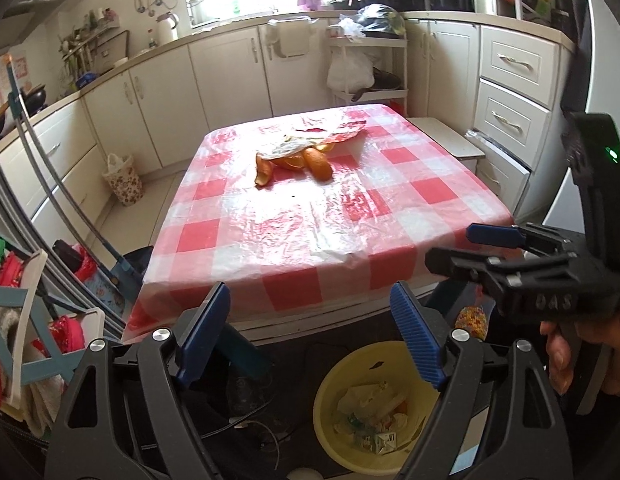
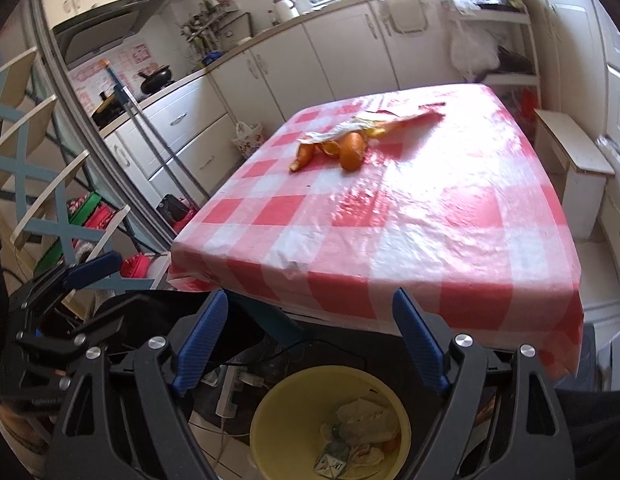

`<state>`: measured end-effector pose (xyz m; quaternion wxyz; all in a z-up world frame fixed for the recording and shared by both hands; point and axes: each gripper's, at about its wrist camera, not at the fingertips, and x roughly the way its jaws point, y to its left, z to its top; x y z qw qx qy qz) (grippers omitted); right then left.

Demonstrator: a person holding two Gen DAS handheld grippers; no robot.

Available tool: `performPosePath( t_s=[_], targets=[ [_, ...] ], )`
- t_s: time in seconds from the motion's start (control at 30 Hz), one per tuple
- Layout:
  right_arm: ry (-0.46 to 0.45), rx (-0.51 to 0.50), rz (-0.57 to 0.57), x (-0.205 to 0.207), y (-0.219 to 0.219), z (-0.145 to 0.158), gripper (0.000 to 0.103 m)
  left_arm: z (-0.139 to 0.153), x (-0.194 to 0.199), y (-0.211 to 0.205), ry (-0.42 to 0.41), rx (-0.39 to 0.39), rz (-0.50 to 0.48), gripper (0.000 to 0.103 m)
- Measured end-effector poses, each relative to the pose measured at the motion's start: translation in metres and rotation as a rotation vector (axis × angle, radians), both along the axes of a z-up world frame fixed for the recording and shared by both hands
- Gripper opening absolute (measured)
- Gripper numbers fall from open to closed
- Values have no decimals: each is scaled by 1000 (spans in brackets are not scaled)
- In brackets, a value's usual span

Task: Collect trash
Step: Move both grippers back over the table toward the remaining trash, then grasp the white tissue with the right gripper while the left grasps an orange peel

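The orange peels [image 1: 294,164] lie in a loose heap on the table [image 1: 350,216], toward its far edge and a little left of its middle, several curled pieces touching one another; a crumpled wrapper [image 1: 310,136] of white and red lies just behind them, its near edge resting over the peels and its red part reaching toward the far right corner; the rest of the red-and-white checked tablecloth [image 2: 430,240], glossy under clear plastic, carries nothing else that can be made out; below the table's near edge a yellow bin [image 2: 270,420] stands on the floor, with crumpled paper, a small carton and bits of orange scrap inside it; the left gripper [image 1: 310,344] hangs over the floor before the near edge, its blue-padded jaws spread wide with nothing between them, the bin showing beneath its right-hand finger; the right gripper [image 2: 310,344] is held beside it, likewise wide open and empty, with the bin directly under the gap of its jaws; in the left wrist view the right gripper appears at the right side with fingers of the person's hand [image 1: 562,360] wrapped round its handle; beyond the table, a floral wastebasket [image 1: 124,180] lined with a white bag stands on the floor by the white cabinets [image 1: 158,96] off the far left corner, and a white stool [image 2: 574,160] sits by the table's right edge.
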<state>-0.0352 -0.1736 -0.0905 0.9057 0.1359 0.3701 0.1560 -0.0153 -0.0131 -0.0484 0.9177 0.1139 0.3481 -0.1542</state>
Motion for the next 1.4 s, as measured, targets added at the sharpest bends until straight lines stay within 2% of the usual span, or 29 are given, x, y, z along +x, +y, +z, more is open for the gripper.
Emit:
performPosePath(
  t_s=[0.2,0.4,0.63,0.83,1.07,1.23,1.4],
  targets=[
    [-32,-63,43,2,18,2,84,-5,18,11,19,-23,38,80],
    [-40,-83,69,7,28,0,84,-9,35,18,28,-43,66,80],
    [-22,-63,73,14,30,-2,84,-14,56,23,30,-57,89,80],
    [-34,-57,60,27,19,8,85,-16,82,28,30,-54,115,80],
    [-72,-92,83,69,15,27,85,-15,123,28,11,-49,138,83],
    [-136,-141,117,115,20,47,85,-15,153,26,-14,-45,164,84],
    [-173,-173,93,167,12,55,85,-24,175,36,1,-78,217,85]
  ],
)
